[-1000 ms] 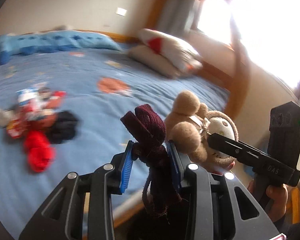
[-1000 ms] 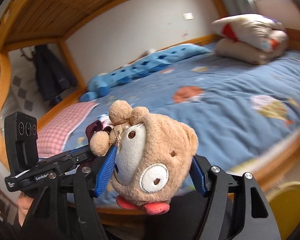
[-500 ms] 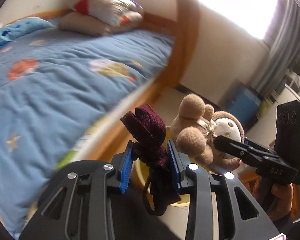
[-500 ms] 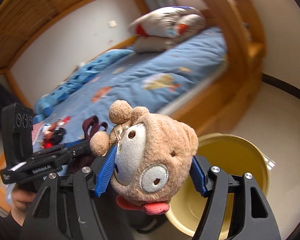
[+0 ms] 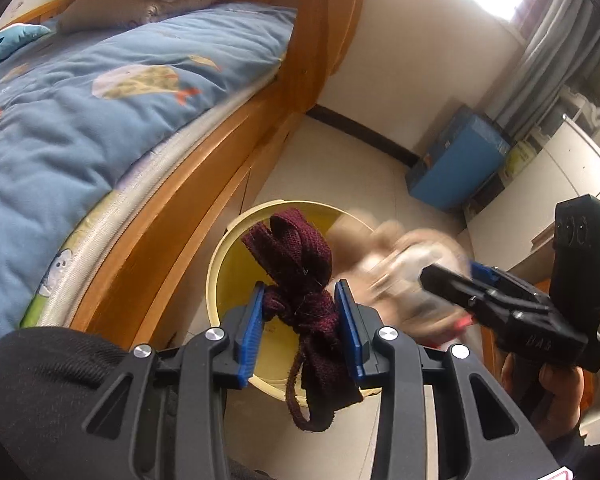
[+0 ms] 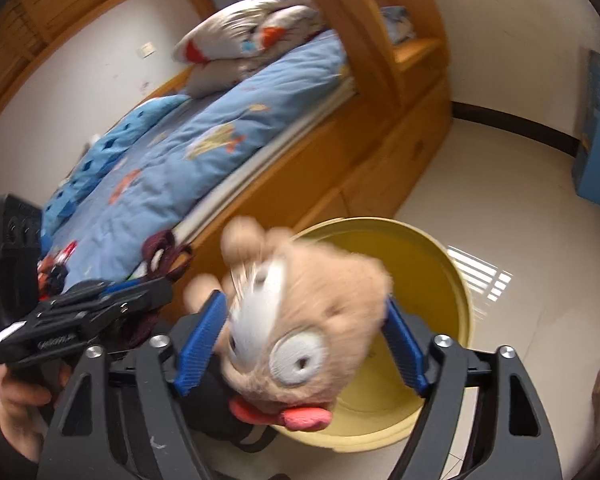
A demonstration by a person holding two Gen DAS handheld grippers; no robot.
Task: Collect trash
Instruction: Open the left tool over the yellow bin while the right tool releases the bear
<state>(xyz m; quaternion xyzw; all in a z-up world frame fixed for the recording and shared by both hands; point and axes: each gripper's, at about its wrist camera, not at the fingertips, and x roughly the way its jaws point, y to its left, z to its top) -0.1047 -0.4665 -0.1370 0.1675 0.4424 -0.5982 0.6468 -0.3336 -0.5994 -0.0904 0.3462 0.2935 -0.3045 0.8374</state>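
2 grippers over bucket (image 6: 458, 280): left fingers (image 5: 248, 328) pinch maroon strap (image 5: 304, 276); right fingers (image 6: 200, 344) opening around plush toy (image 6: 312, 312).

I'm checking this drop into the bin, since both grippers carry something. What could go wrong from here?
1. The right gripper is opening with the plush bear between its pads, near the yellow bin's rim; it may tumble onto the floor.
2. The maroon knitted band hangs in loops from the left gripper; it may snag on a pad at release.
3. The grippers are close together and may collide.
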